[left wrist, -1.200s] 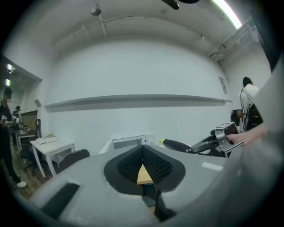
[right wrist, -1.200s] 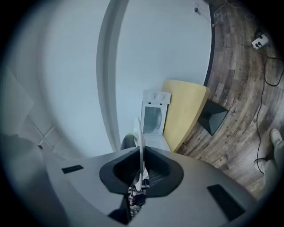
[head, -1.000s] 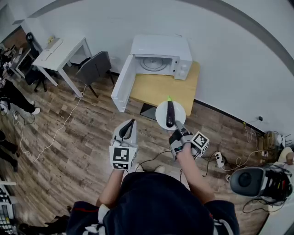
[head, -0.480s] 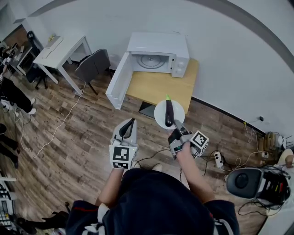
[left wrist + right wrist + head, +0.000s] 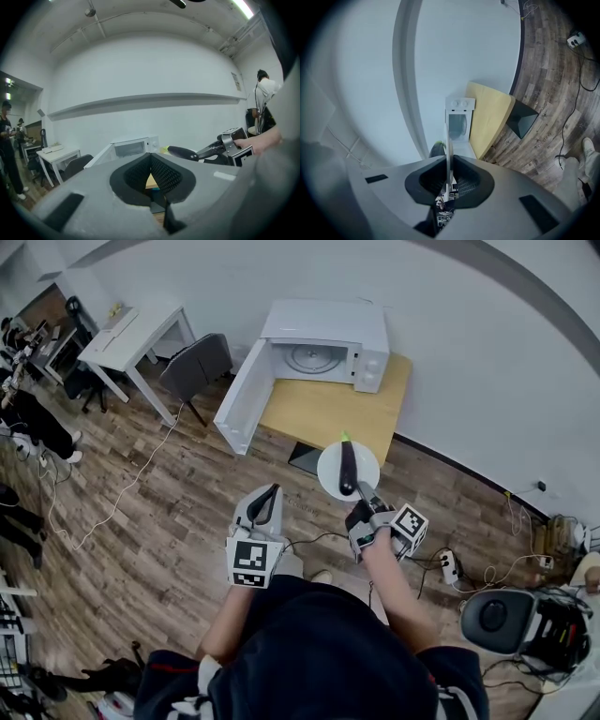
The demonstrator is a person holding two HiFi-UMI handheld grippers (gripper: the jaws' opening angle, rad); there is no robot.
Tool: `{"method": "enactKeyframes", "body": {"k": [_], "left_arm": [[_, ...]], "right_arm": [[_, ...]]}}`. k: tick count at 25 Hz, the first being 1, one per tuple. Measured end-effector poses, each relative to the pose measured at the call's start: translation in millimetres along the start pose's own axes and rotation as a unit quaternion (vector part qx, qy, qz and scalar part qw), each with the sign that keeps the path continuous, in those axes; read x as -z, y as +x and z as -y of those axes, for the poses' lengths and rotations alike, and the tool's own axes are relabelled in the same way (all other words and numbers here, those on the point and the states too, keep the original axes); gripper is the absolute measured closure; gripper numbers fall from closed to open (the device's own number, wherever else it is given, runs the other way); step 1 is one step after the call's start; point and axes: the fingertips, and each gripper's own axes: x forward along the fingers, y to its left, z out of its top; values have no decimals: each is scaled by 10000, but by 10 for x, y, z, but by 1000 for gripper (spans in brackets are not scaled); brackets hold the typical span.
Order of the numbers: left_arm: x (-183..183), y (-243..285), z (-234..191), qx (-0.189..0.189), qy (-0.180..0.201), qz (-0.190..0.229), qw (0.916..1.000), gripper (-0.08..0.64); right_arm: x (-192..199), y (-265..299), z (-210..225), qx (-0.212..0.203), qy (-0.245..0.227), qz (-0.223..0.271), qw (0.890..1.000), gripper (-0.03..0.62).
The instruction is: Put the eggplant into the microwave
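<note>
A dark purple eggplant (image 5: pixel 348 468) with a green stem lies on a white plate (image 5: pixel 330 480). My right gripper (image 5: pixel 362 496) is shut on the plate's near rim and holds it level, just short of the wooden table (image 5: pixel 319 413). In the right gripper view the plate (image 5: pixel 449 150) shows edge-on between the pads, with the eggplant (image 5: pixel 436 149) to its left. The white microwave (image 5: pixel 323 341) stands on the table's far end with its door (image 5: pixel 238 397) swung open to the left. My left gripper (image 5: pixel 266 500) is shut and empty, left of the plate.
A dark box (image 5: pixel 304 461) sits on the floor under the table's front edge. A grey chair (image 5: pixel 195 374) and a white desk (image 5: pixel 131 337) stand at the left, with people beyond. Cables and a power strip (image 5: pixel 449 566) lie on the wooden floor at the right.
Both grippers have drifted a little toward the table together with the person. The plate with the eggplant stays in the right gripper's hold; the left stays shut.
</note>
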Motion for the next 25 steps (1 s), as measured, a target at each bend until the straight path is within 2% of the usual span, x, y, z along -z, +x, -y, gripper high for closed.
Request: {"method": "enactKeyframes", "body": {"k": [12,25], "left_arm": [[-6,279,-24,15,-1,-1,10000,545],[-16,1126,-586,0,-103,-78,9999,545]], "right_arm": [[-136,189,1,47,6,-70,10000,563],[-418,1152,-81,146,26,-199,9997,563]]}}
